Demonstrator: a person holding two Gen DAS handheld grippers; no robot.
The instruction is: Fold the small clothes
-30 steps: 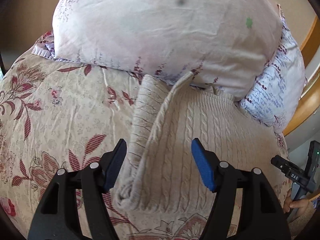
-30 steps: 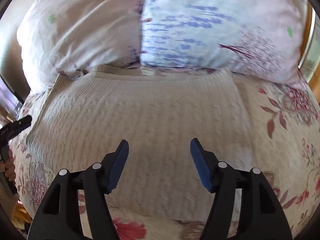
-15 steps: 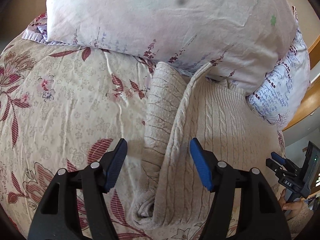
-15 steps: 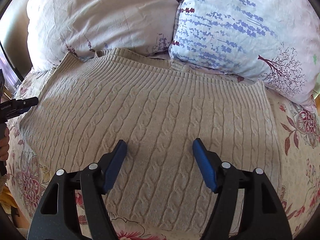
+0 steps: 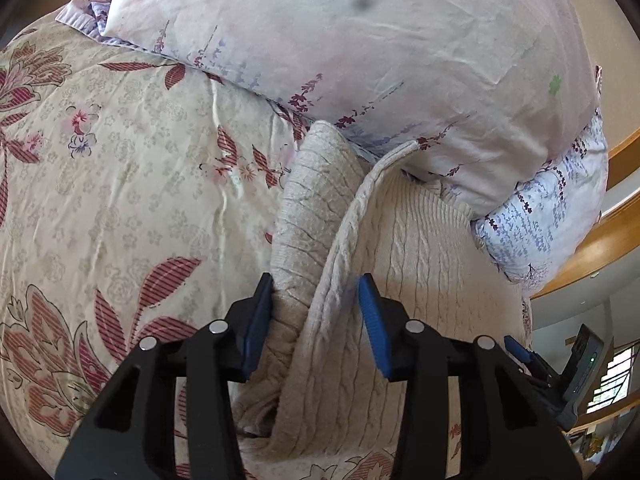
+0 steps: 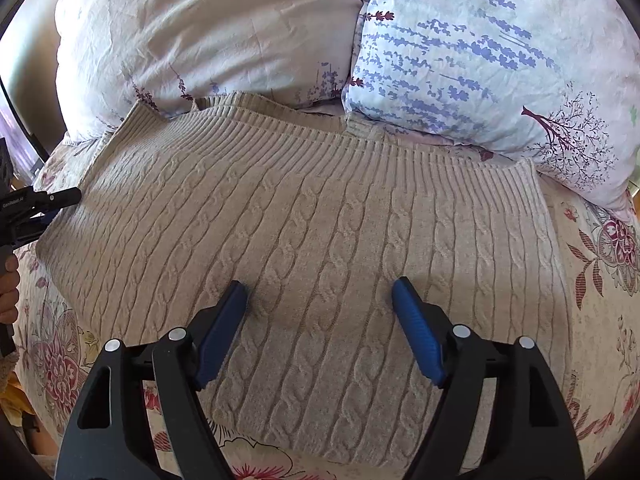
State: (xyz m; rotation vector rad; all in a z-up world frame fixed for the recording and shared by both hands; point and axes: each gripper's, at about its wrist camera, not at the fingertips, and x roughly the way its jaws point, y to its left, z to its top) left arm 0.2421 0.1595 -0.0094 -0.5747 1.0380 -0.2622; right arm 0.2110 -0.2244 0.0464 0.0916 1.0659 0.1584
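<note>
The left claw (image 5: 316,316) pinches the beige cable-knit sweater's (image 6: 312,232) bunched sleeve (image 5: 308,216); the right claw (image 6: 320,328) hovers wide open, empty, over its flat body.

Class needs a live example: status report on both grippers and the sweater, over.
Left gripper closing on sweater's bunched sleeve. Right gripper open over sweater body. Pillows crowd the ribbed hem.

Bed w/ floral cover (image 5: 120,184); two pillows (image 6: 208,36) (image 6: 492,60) at head. Curved wooden frame (image 5: 600,252) at rt. Window (image 5: 610,380) beyond, daylight.
</note>
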